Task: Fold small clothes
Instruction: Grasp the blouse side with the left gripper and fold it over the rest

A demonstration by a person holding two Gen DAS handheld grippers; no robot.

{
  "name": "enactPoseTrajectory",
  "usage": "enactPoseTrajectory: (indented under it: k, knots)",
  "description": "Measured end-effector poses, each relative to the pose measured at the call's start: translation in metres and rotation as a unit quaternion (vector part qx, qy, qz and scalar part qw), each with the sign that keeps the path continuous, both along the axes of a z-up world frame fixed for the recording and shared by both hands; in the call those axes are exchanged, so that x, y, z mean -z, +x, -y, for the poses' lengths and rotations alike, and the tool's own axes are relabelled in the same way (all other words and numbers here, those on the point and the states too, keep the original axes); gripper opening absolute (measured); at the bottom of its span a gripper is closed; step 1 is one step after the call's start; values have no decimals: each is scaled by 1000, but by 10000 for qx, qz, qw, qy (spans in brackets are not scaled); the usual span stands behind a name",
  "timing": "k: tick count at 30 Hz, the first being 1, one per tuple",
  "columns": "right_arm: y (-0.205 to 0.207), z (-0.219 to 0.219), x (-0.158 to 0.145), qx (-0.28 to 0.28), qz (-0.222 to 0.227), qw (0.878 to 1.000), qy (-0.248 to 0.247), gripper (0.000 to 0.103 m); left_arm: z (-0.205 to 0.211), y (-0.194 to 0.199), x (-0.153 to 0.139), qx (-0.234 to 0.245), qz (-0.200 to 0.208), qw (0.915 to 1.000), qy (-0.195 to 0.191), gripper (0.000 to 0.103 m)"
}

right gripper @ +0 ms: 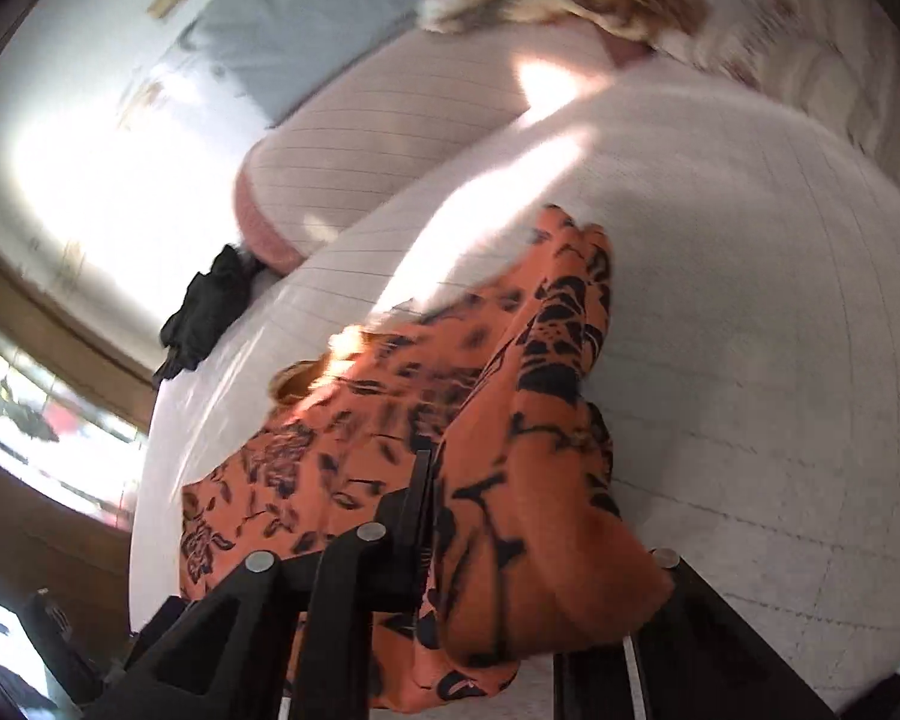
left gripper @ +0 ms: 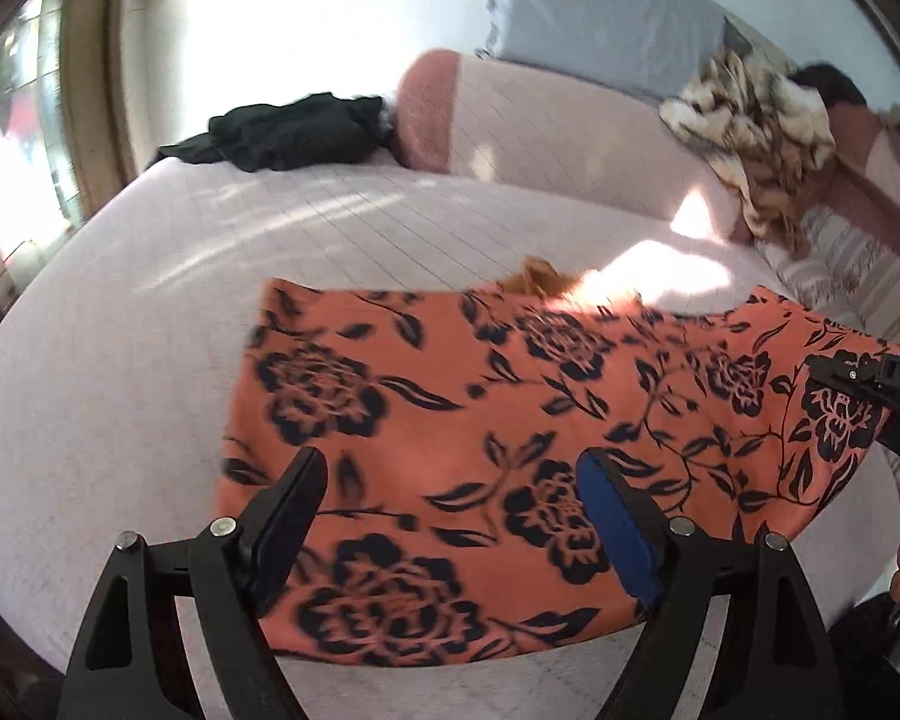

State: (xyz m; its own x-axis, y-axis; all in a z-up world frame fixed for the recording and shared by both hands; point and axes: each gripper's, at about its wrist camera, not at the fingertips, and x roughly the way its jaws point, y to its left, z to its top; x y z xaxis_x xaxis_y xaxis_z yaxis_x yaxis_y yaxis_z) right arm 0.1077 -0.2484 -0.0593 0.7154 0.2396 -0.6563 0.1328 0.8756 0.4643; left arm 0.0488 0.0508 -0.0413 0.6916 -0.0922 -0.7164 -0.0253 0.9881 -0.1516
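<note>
The orange floral garment (left gripper: 480,432) lies on the pale quilted bed cover (left gripper: 120,330), filling the lower centre of the left wrist view, long axis running left to right. The right gripper (right gripper: 432,480) is clamped on its right end, lifting that edge. The left gripper (left gripper: 450,516) hovers above the near edge, jaws wide, holding nothing. Risk: with one end pinched, the free cloth may sag and bunch, skewing the fold.

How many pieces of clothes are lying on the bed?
2. The orange flowered garment lies spread near the front, its right edge pinched in the right gripper. The black garment sits crumpled at the far edge by the pink bolster. More may be hidden.
</note>
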Motion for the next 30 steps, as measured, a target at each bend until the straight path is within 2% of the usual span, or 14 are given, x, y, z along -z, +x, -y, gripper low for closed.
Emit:
enactPoseTrajectory:
  k: [3,6,8,11,13,14,15,17,21,25,26,28,29,30]
  knots:
    - [-8,-88,-49,-821,601,9914,-824,18,-65,-27,-17,-772,236,9964,-273,86]
    - [-23,-178,-53,-1667,792,9760,-1155,18,-124,-53,-18,-1473,260,9876,-474,86]
    - [-30,-234,-28,-2176,613,9644,-1372,18,-149,-65,-9,-1736,137,9832,-550,86]
    - [-22,-301,47,-2909,-272,9425,-1623,25,-164,-73,5,-1845,-81,9804,-682,86]
    - [-32,-309,52,-2707,83,9453,-1816,38,-164,-76,7,-1759,-95,9817,-724,86]
    - [-37,-309,43,-2808,154,9454,-1646,55,-163,-78,6,-1745,-44,9819,-729,86]
    - [-39,-308,36,-3075,122,9423,-1316,89,-163,-78,3,-1722,-35,9821,-765,86]
    - [-46,-301,23,-3225,131,9380,-1266,93,-158,-74,-4,-1484,18,9840,-987,86]
    - [-67,-247,8,-2844,219,9570,-520,93,-132,-57,-17,-890,25,9872,-1326,86]
    - [-94,-198,1,-2373,411,9699,-362,93,-98,-31,-5,-484,-349,9891,-1344,85]
    - [-99,-186,1,-2248,425,9728,-352,93,-88,-26,3,-399,-468,9898,-1287,79]
    - [-101,-163,8,-2059,409,9773,-283,93,-72,-8,32,-344,-1026,9926,-548,3]
    - [-99,-152,11,-1955,355,9797,-262,93,-76,0,54,-422,-1442,9865,-658,7]
    - [-93,-144,14,-1860,279,9819,-219,93,-88,0,66,-552,-1490,9819,-1033,8]
